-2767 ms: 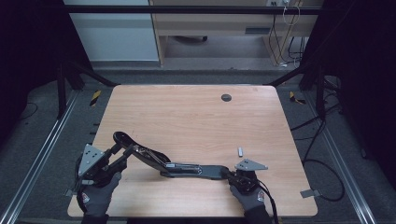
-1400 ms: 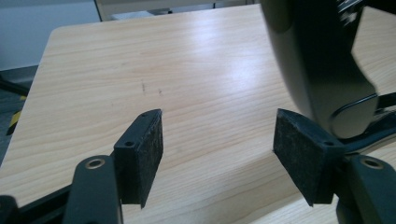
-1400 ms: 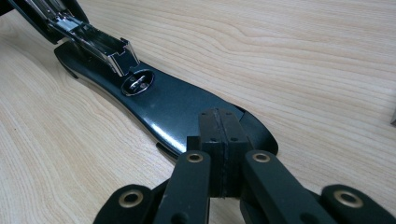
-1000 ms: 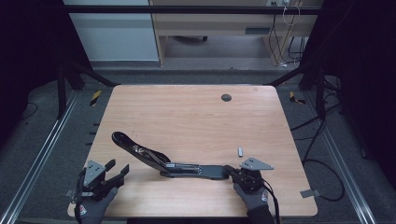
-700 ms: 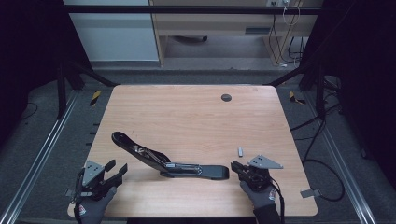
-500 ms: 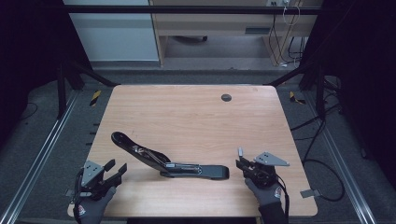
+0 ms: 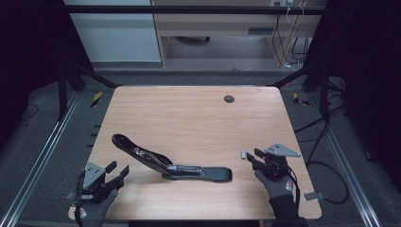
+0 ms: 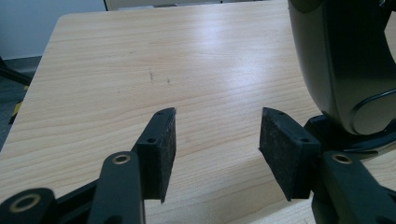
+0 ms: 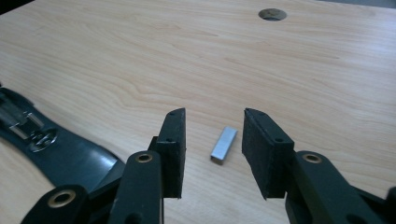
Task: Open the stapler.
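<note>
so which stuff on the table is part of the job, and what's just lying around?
In the job:
- opened black stapler
- strip of staples, lined up between the open jaws of the right hand-held gripper, which have just been opening
- left hand-held gripper, open, beside the stapler's end

Lying about:
- round grommet hole in the table
- cables on the floor

Right tool [image 7: 252, 158] let go of stapler [image 7: 171, 166], jaws just opened, drew back beside staple strip [image 9: 223, 144].
</note>
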`<state>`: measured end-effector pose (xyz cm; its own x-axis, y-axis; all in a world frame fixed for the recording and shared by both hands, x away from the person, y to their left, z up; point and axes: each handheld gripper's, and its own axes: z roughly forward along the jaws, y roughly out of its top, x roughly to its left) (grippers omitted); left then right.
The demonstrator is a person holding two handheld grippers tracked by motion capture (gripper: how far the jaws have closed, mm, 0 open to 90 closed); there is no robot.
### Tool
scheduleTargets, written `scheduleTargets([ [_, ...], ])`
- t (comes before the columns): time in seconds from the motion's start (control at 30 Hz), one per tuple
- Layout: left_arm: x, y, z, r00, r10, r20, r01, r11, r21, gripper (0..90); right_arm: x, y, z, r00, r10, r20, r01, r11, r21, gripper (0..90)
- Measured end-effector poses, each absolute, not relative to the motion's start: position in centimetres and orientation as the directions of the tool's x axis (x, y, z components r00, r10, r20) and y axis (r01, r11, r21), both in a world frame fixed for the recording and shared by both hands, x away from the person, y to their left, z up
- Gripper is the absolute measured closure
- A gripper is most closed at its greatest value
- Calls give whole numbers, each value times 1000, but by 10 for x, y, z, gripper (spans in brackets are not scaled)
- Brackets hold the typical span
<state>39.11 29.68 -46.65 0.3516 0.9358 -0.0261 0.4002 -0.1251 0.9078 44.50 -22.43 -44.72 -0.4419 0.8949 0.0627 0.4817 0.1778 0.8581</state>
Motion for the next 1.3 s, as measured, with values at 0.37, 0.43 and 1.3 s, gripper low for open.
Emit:
scheduleTargets([
  [0.37,393,298,-468,344,938,-30,411,-122,903,445,465,-227,-443,-413,908,73,523,170,835,606],
  [0.43,393,298,-469,346,938,-30,413,-124,902,446,466,-226,-443,-410,909,76,527,167,834,608],
  [1.3,395,299,-472,336,941,-29,425,-124,897,433,513,-211,-460,-387,922,13,617,248,747,636],
])
